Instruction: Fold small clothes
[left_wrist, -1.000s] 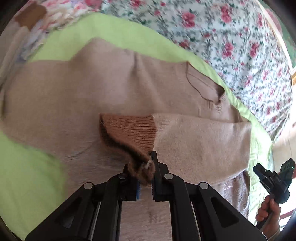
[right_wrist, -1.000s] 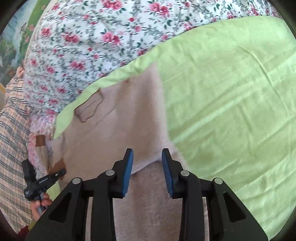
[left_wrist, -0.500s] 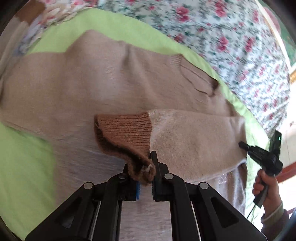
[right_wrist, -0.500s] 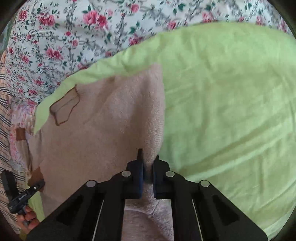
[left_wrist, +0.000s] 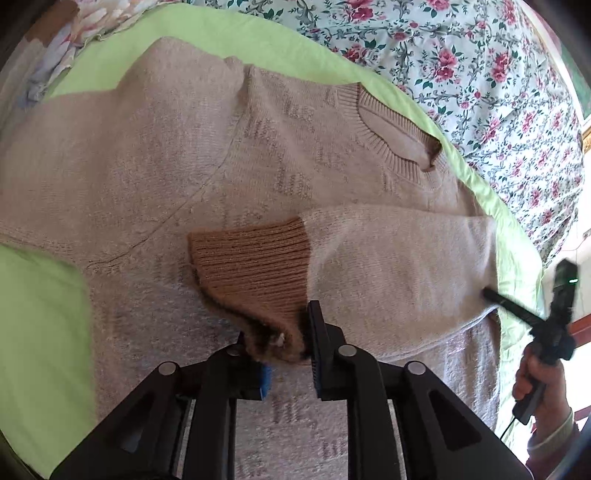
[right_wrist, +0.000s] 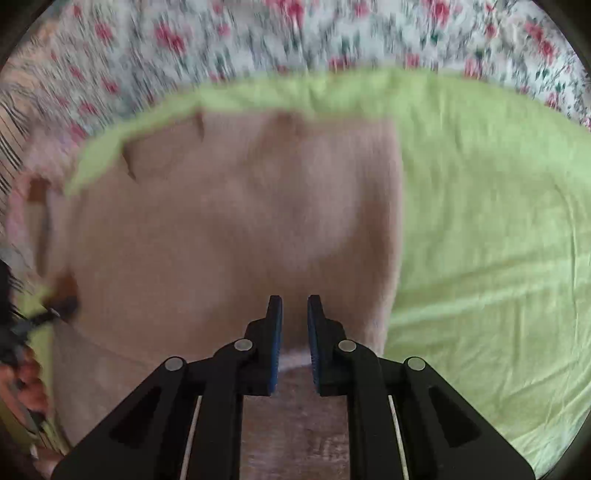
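Observation:
A beige knit sweater (left_wrist: 229, 155) lies flat on a lime green sheet (left_wrist: 40, 317). Its right sleeve (left_wrist: 399, 266) is folded across the body, ending in a brown ribbed cuff (left_wrist: 255, 266). My left gripper (left_wrist: 291, 343) is shut on the cuff's near corner, just above the sweater. My right gripper (right_wrist: 294, 321) is shut on the fold of the sleeve at the sweater's side edge (right_wrist: 391, 258); it also shows in the left wrist view (left_wrist: 517, 314) at the right. The right wrist view is blurred by motion.
A floral bedspread (left_wrist: 480, 66) lies beyond the green sheet (right_wrist: 480, 240). The sweater's neckline (left_wrist: 399, 136) points toward it. A checked cloth (right_wrist: 11, 147) lies at the far left of the right wrist view. The person's hand (left_wrist: 543, 384) holds the right gripper.
My right gripper closed on the sleeve fold at the sweater's edge and is now moving. My left gripper kept its hold on the cuff and eased it slightly toward the sweater's middle.

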